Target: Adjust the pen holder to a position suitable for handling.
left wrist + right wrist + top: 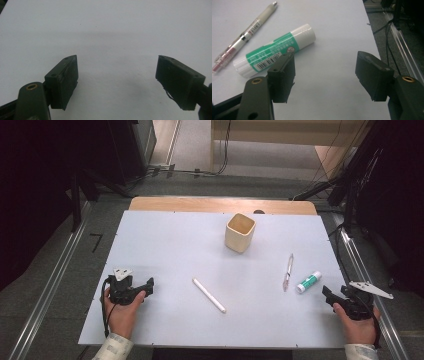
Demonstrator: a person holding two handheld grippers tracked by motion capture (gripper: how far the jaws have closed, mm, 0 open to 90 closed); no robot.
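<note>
A cream square cup (pixel 240 232) stands upright at the back middle of the white table (pixel 165 245). A white stick (pixel 209 295) lies in front of it. To the right lie a clear pen (pixel 288 272) (pixel 242 38) and a green-and-white glue stick (pixel 308 282) (pixel 274 50). My right gripper (pixel 328 296) (pixel 325 72) rests at the table's right edge, open, nothing between its jaws, the glue stick just beyond its left jaw. At the front left, my left gripper (pixel 148 286) (pixel 116 80) is open over bare table.
Metal rails run along both sides of the table, with grey floor beyond. Cables (pixel 390 32) trail on the floor to the right. A wooden strip (pixel 220 205) edges the table's far side.
</note>
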